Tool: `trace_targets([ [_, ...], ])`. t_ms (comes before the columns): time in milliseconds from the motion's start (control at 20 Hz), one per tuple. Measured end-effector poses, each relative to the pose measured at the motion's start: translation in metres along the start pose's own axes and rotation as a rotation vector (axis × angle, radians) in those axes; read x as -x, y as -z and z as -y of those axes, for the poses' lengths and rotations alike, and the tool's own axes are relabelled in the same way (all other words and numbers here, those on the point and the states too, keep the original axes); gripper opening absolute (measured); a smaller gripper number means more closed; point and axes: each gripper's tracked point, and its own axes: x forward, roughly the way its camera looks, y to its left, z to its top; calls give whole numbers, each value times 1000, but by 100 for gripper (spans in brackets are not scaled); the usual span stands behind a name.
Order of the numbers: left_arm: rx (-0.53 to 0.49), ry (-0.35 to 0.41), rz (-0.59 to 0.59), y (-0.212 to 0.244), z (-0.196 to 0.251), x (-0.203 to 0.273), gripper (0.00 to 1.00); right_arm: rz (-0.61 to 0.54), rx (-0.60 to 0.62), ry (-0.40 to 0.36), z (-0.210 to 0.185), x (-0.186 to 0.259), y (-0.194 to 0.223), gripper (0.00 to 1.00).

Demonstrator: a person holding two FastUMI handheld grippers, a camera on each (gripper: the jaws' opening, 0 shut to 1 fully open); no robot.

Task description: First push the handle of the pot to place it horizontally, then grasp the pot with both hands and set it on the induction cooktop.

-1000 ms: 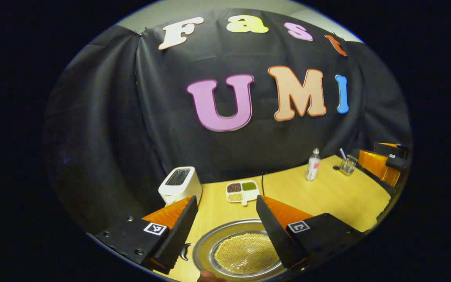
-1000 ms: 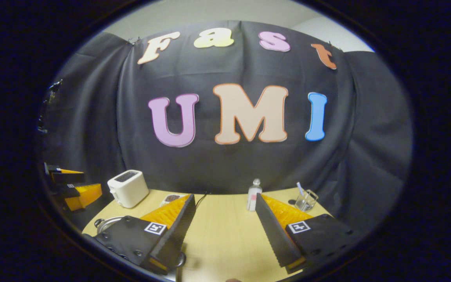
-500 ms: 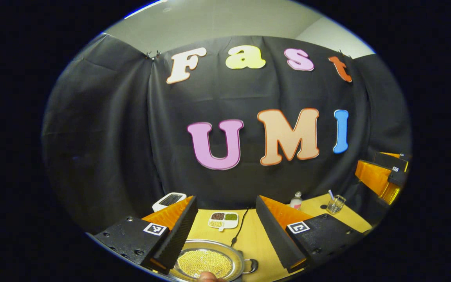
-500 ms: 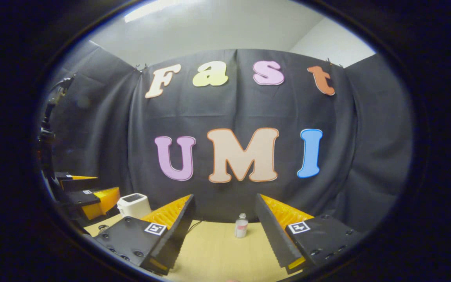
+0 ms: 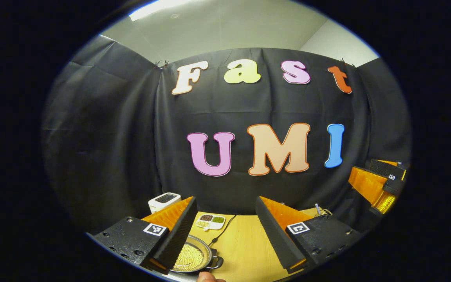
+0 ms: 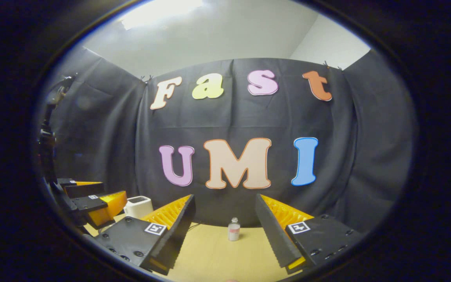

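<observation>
Table (image 5: 245,243) yellow wood-tone. Pot (image 5: 192,258) silver rim, golden dotted honeycomb base. Toaster (image 5: 163,201) white. Sectioned dish (image 5: 210,221) white; dark brown, green, yellowish fills. Bottle (image 6: 233,230) clear, pink label.

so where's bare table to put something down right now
Bare wood lies between the pot with its black cord and the glass at the far right; likewise around the small bottle. The far left is crowded: toaster, divided dish and pot sit close together.
</observation>
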Motion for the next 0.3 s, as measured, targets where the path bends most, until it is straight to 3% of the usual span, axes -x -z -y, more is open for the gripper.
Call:
trace_targets([
  [250, -14, 13, 33, -10, 16, -3, 94, 21, -14, 20, 19, 1, -10, 93],
  [300, -18, 18, 40, -11, 19, -4, 98, 25, -19, 24, 20, 1, -13, 93],
])
